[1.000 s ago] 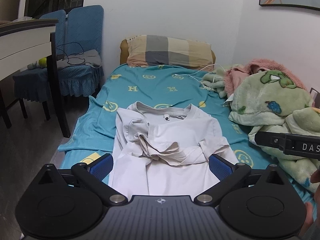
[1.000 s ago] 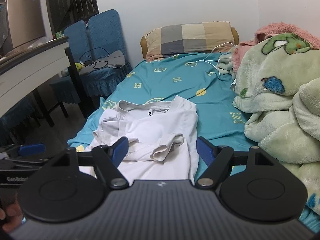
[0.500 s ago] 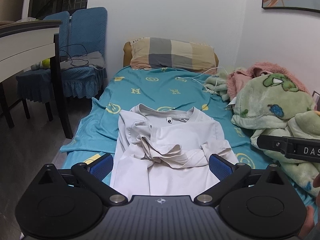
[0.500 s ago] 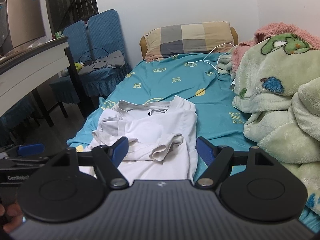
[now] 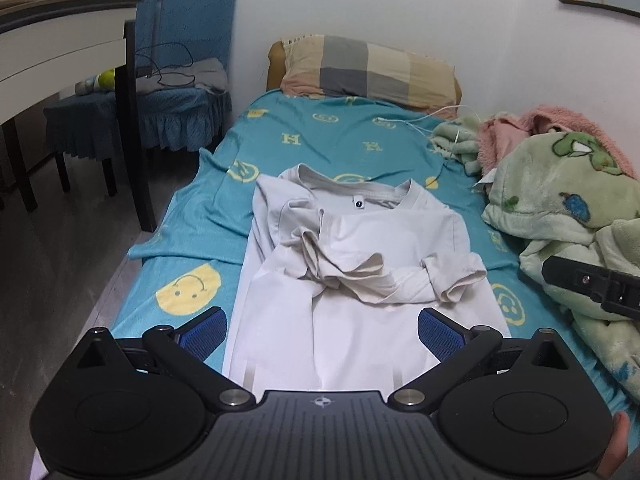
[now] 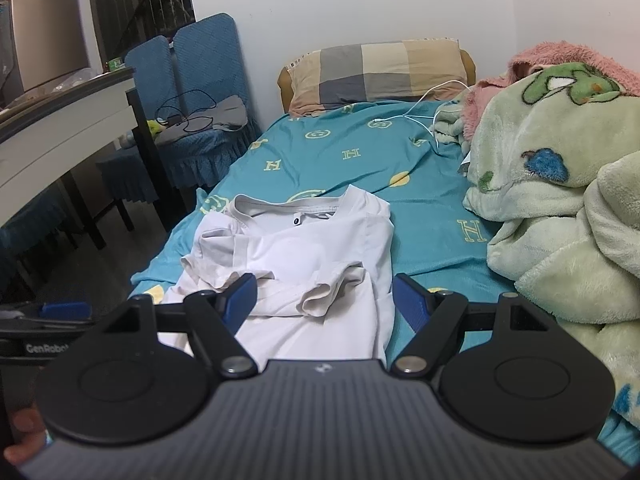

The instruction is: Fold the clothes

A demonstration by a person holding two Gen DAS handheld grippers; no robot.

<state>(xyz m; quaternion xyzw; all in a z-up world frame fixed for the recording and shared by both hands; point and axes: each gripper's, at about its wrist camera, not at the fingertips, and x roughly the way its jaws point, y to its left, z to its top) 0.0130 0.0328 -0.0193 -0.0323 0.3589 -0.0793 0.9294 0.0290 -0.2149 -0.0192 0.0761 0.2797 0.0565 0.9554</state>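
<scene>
A white long-sleeved shirt (image 5: 360, 264) lies flat on the teal bed sheet (image 5: 320, 136), collar toward the pillow, both sleeves folded across the chest in a crumpled bunch. It also shows in the right wrist view (image 6: 312, 272). My left gripper (image 5: 320, 330) is open and empty, hovering above the shirt's lower hem. My right gripper (image 6: 324, 296) is open and empty, above the shirt's lower right part. The right gripper's side shows at the right edge of the left wrist view (image 5: 592, 280).
A checked pillow (image 5: 368, 68) lies at the head of the bed. A heap of green and pink blankets (image 5: 568, 208) fills the bed's right side. A white cable (image 5: 420, 120) lies near the pillow. Blue chairs (image 5: 176, 80) and a desk (image 5: 60, 52) stand to the left.
The left gripper has risen and tilted down a little, so the shirt sits lower and fuller in its view. The right gripper has hardly moved. Both stay open.
</scene>
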